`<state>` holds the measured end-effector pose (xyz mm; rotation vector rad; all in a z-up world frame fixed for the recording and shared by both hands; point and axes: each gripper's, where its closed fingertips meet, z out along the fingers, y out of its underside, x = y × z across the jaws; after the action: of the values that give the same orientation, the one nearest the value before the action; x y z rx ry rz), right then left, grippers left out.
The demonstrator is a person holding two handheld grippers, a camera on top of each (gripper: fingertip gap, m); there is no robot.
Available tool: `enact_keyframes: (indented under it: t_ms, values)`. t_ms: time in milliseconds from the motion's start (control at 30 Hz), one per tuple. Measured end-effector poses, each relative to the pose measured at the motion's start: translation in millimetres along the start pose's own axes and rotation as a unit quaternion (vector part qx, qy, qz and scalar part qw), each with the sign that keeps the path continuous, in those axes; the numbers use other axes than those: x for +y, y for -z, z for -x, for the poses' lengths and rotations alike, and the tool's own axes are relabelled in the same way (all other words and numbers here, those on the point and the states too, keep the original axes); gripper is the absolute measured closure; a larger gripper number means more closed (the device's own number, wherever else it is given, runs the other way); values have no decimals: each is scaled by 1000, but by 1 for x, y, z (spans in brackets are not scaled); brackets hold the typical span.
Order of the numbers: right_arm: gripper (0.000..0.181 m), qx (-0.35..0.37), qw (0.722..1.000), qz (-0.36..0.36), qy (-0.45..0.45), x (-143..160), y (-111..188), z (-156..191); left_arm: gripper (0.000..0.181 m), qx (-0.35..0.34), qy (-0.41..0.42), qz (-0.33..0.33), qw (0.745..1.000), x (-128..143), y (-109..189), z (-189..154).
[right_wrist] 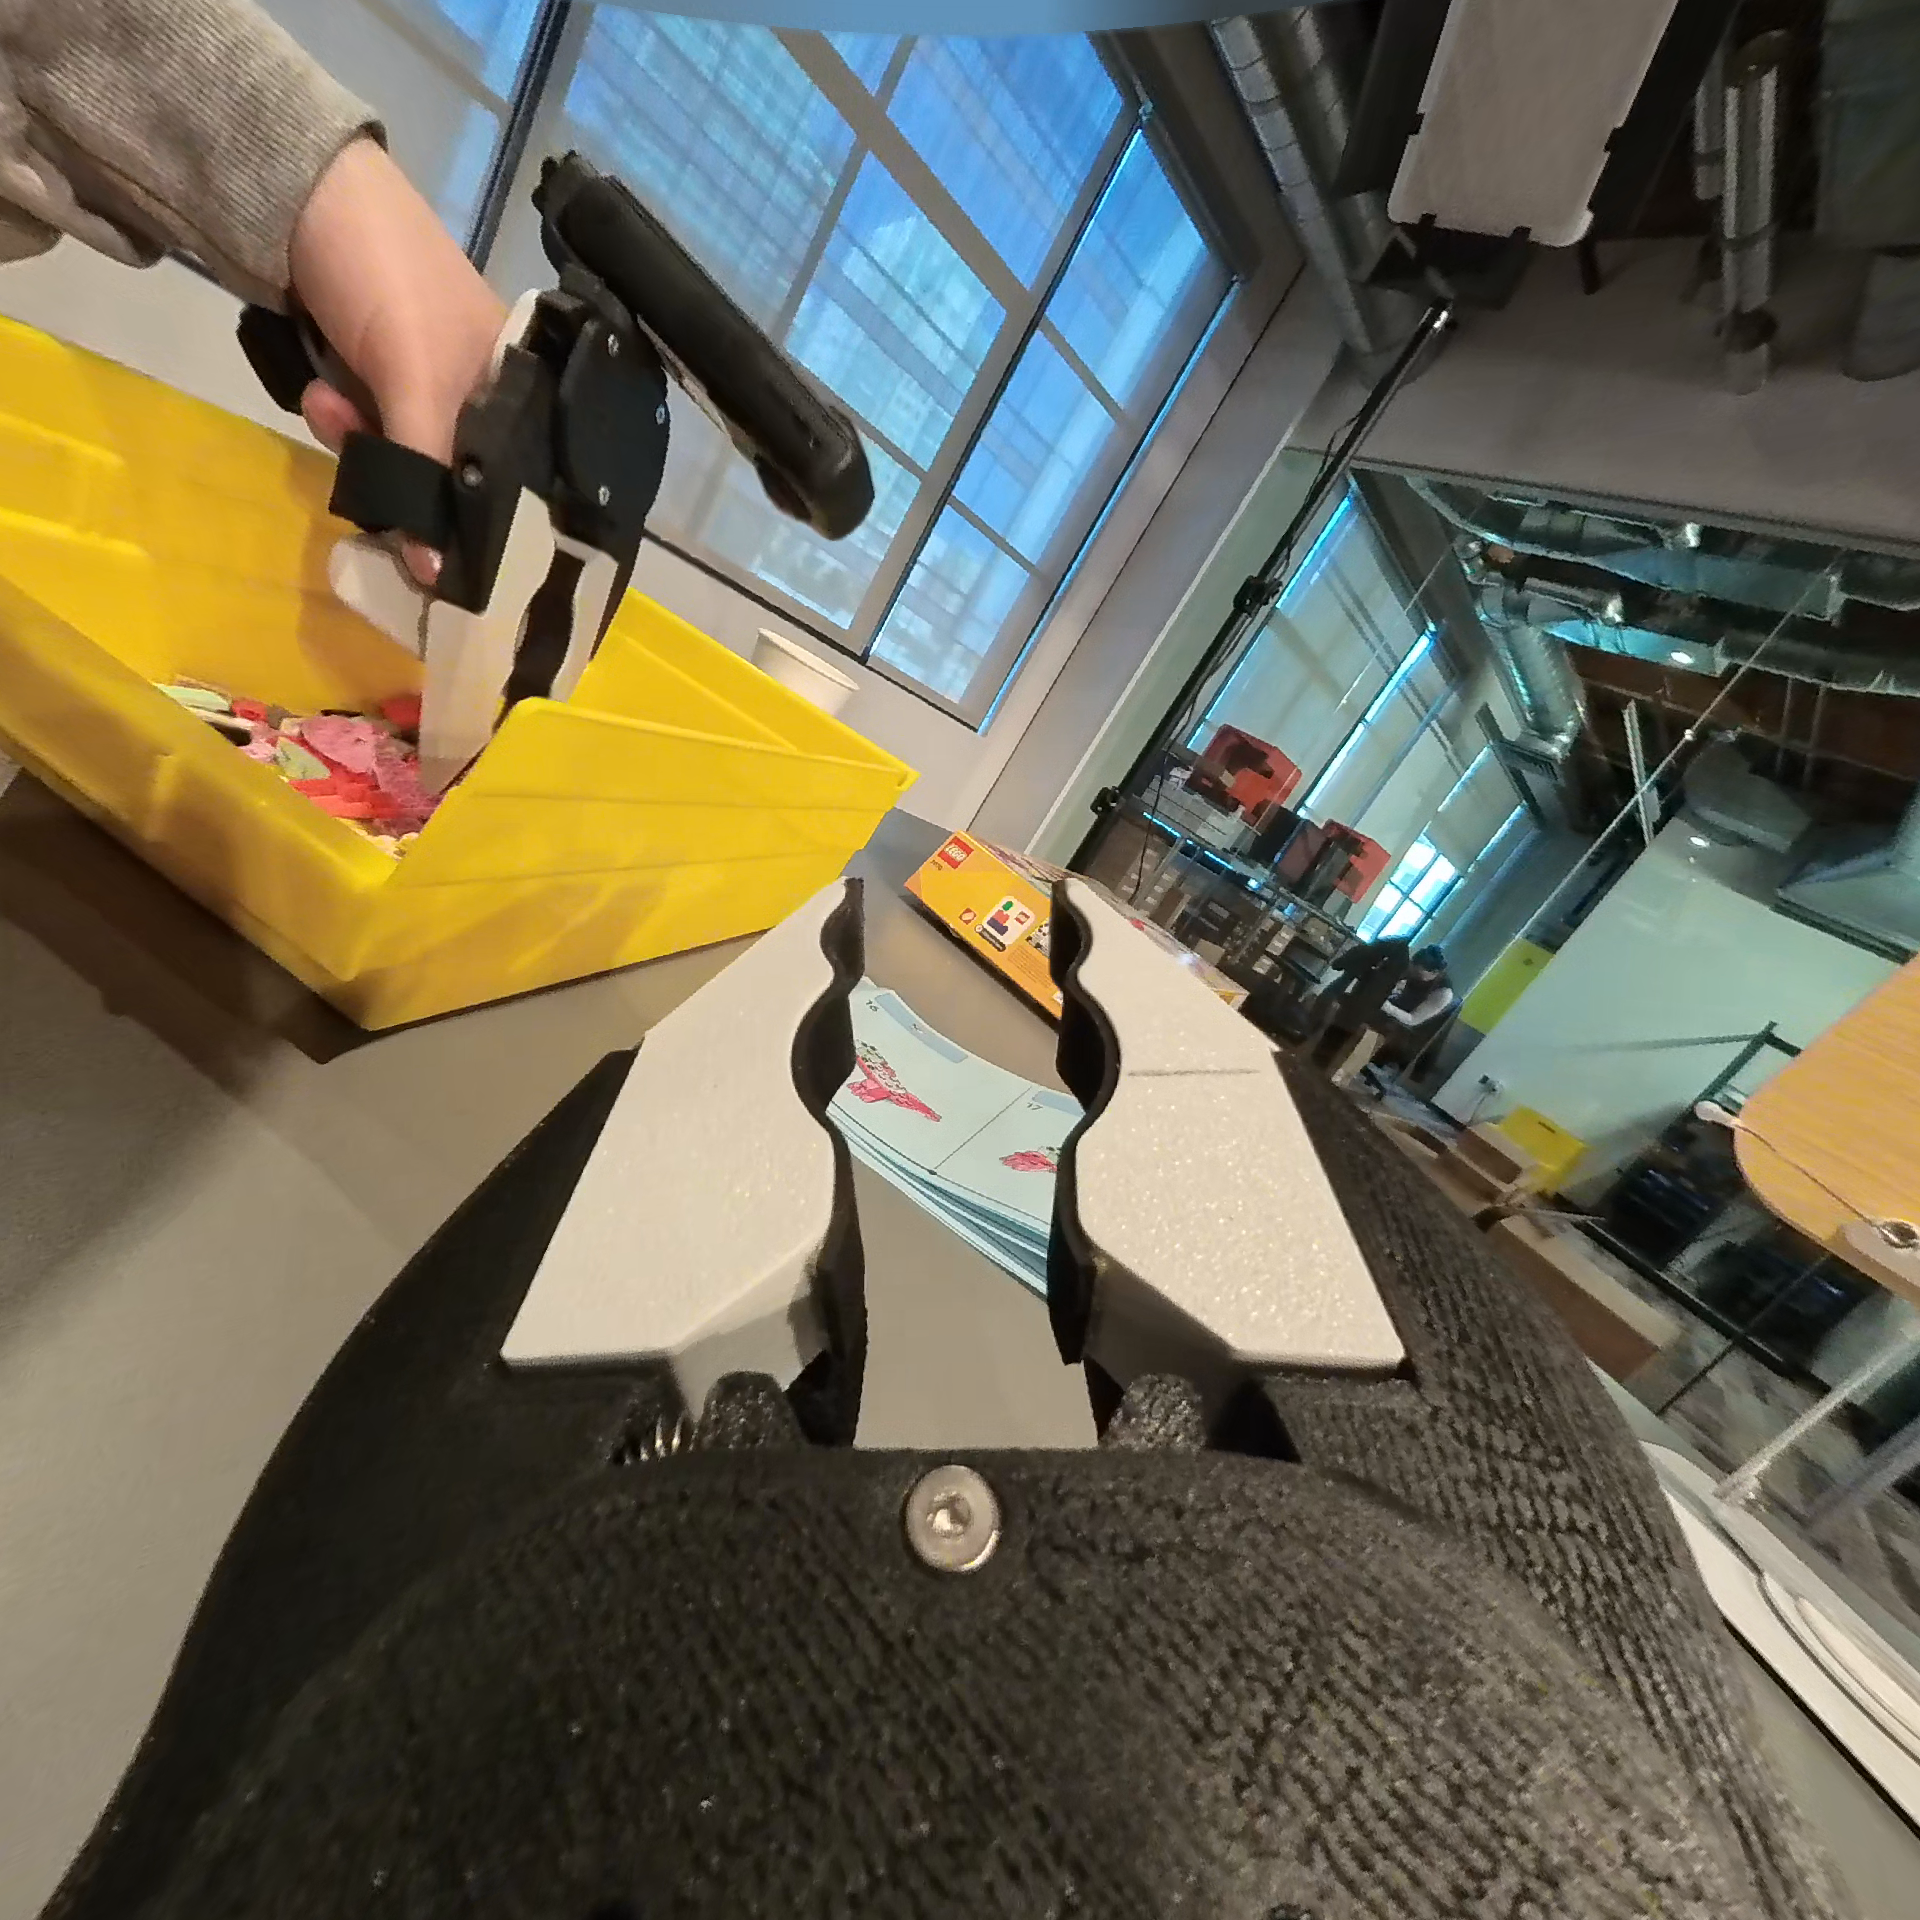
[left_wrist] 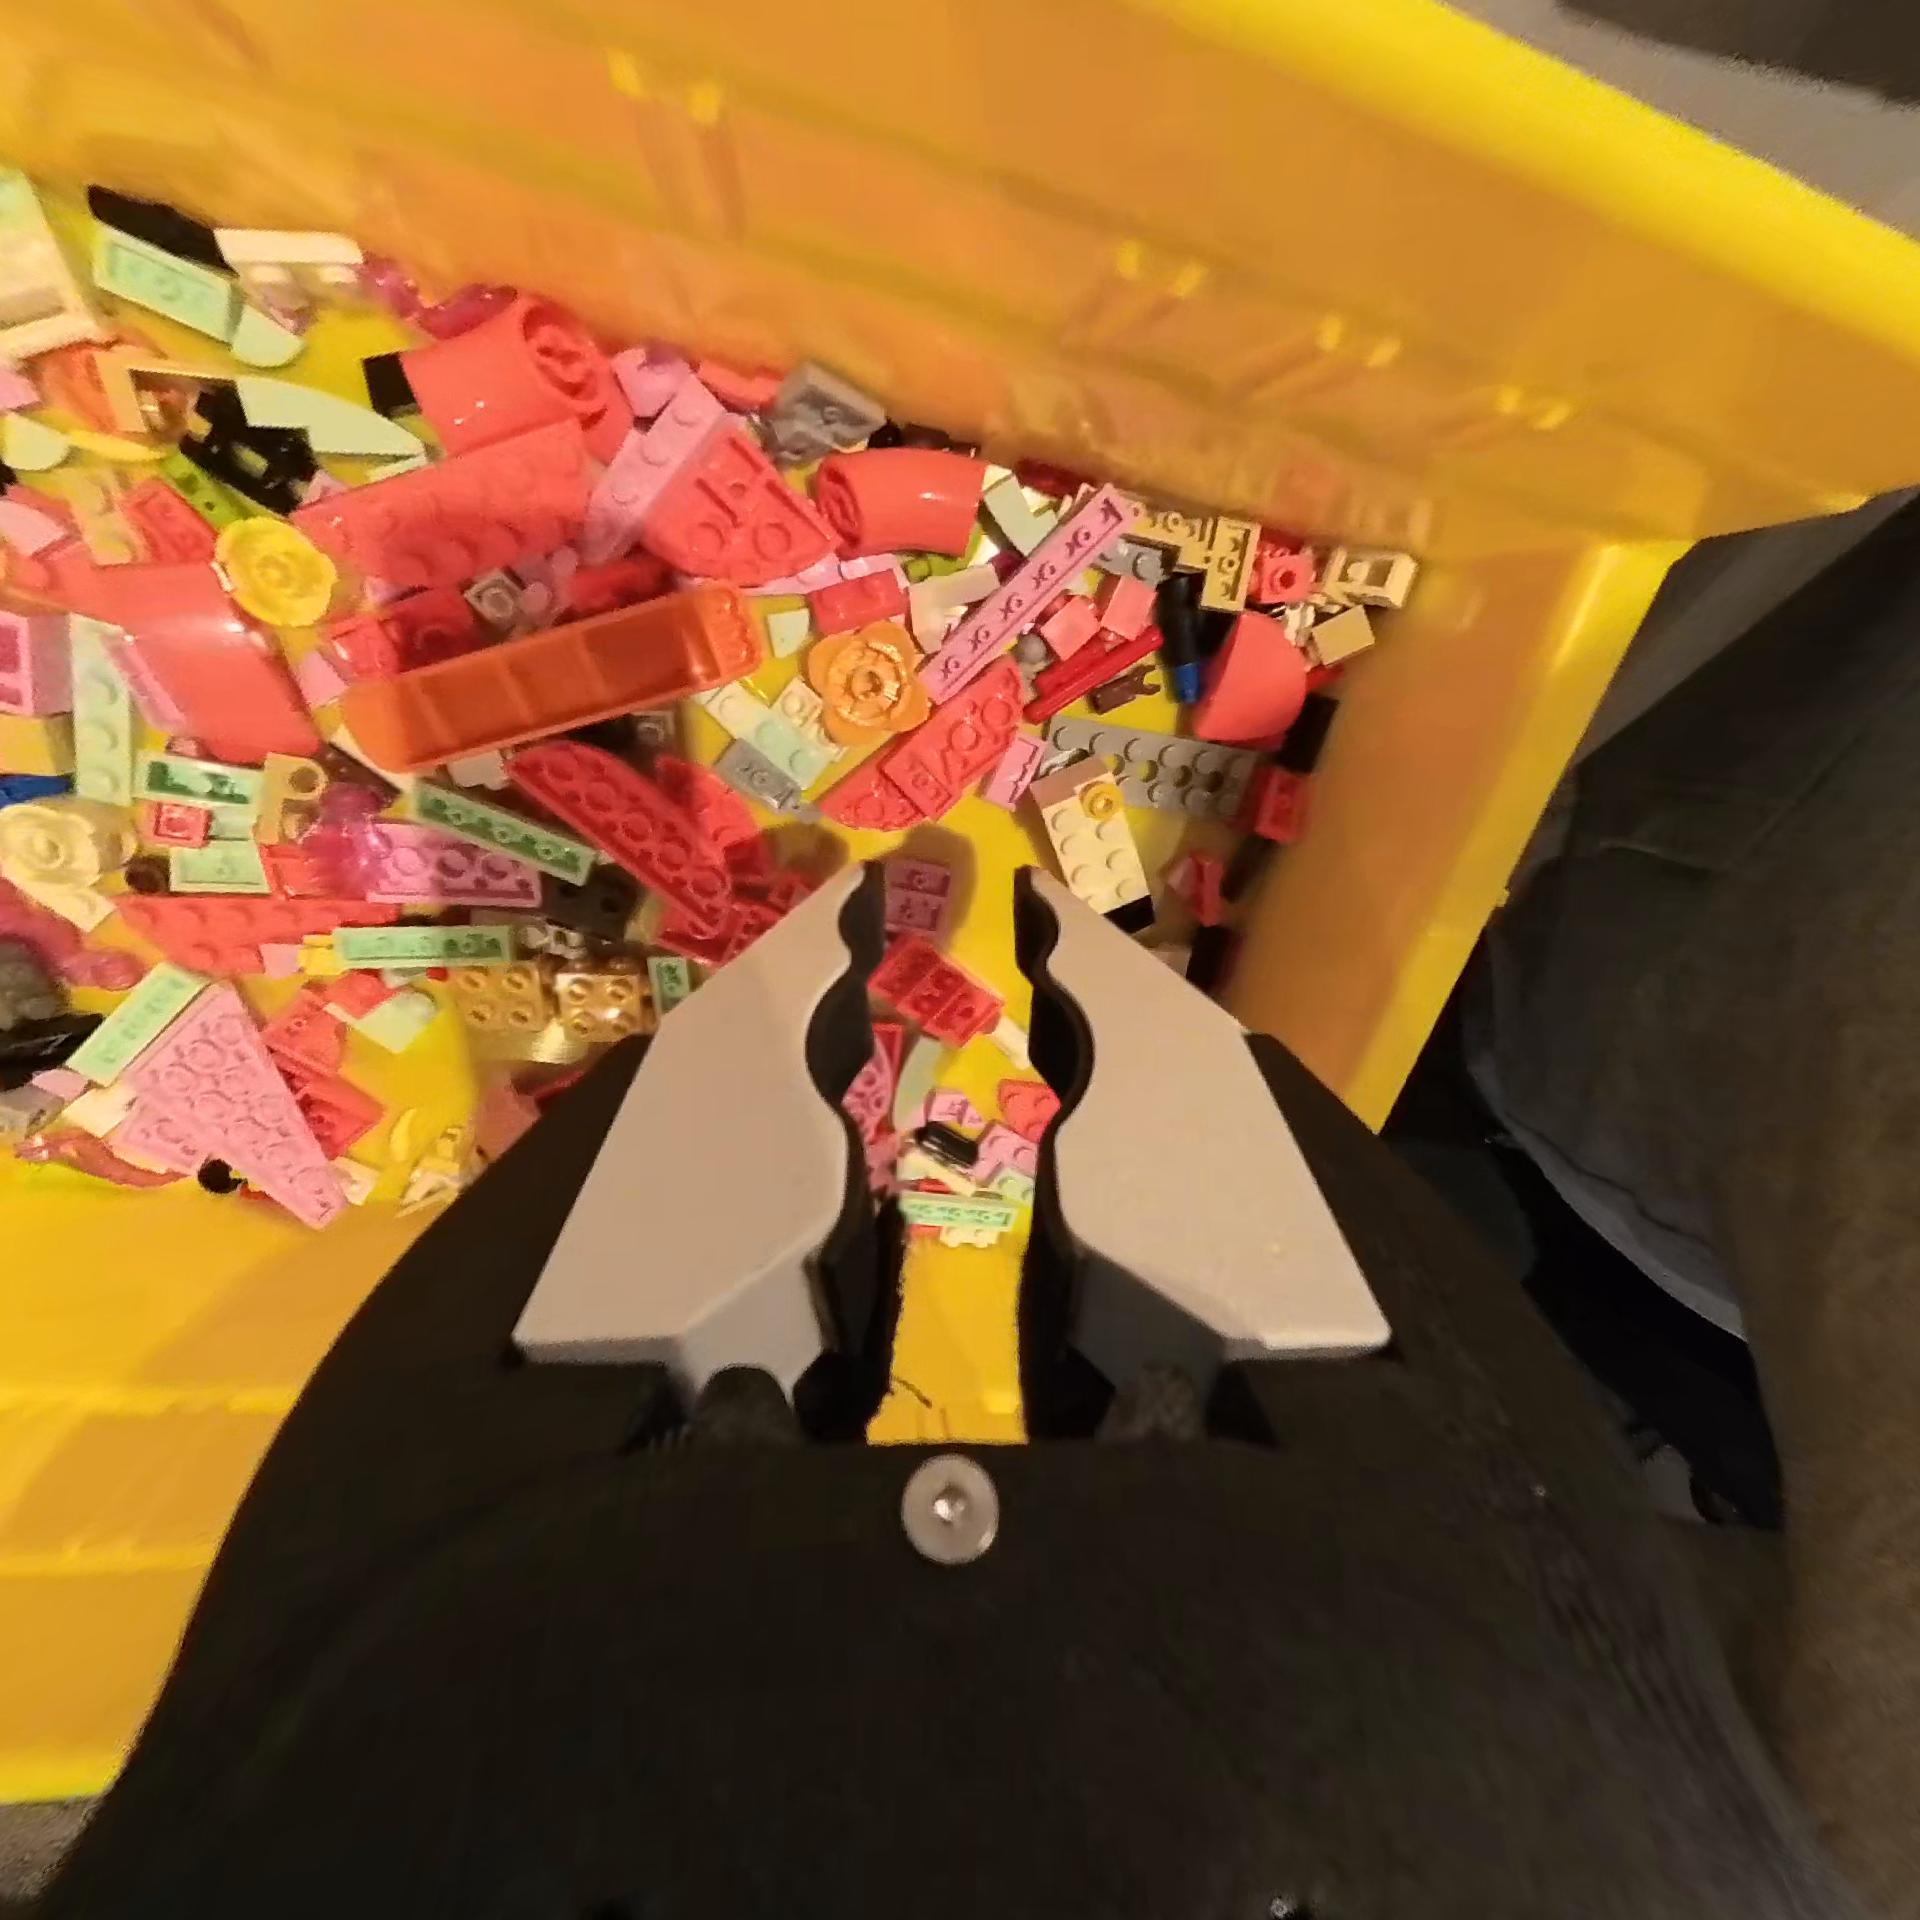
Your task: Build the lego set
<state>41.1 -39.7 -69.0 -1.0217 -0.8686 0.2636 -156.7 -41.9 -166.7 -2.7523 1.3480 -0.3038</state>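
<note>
Step in hand: while the left hand-held gripper (left_wrist: pixel 945 883) hovers over the loose lego pieces (left_wrist: pixel 582 665) in the yellow bin (left_wrist: pixel 1143 260), a piece is judged to be sought; jaws stand apart, nothing held.
Doing it well: one piece lying clear of its neighbours should be chosen, e.g. the small red plate (left_wrist: pixel 935 982) seen between the jaws at frame centre; fingertips should be lowered astride it and closed gently so the pile is not scattered.
Right hand-held gripper (right_wrist: pixel 956 904): parked low over the grey tabletop (right_wrist: pixel 260 1195), jaws apart, empty.
Left wrist view only: individual pieces, colours, bin floor.
Right wrist view only: the person's hand (right_wrist: pixel 395 312) on the left tool at upper left, the instruction booklet (right_wrist: pixel 935 1122) between the jaws, the set box (right_wrist: pixel 987 904) behind, a paper cup (right_wrist: pixel 800 665) past the bin.
Blur: bin walls smeared in left wrist view.
</note>
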Motion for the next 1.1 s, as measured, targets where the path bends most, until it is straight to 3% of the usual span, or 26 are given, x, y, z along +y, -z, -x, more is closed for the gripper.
enact_keyframes:
  t_ms: [133,333,700,800,967,1100]
  values:
    - [148,0,1000,0,1,0,0,0,158,8,2,18,1000,7,-4,-5]
    - [148,-3,1000,0,2,0,0,1,178,28,2,32,999,17,-5,-13]
    - [150,-7,1000,0,4,0,0,3,177,28,-1,47,999,24,-6,-14]
    - [150,-7,1000,-1,5,0,0,3,173,-11,5,24,1000,16,2,2]
    - [151,-6,1000,3,5,1,-1,3,172,-130,55,-31,990,2,37,59]
    - [152,6,1000,15,4,5,-1,-2,175,-125,86,-13,988,9,44,76]
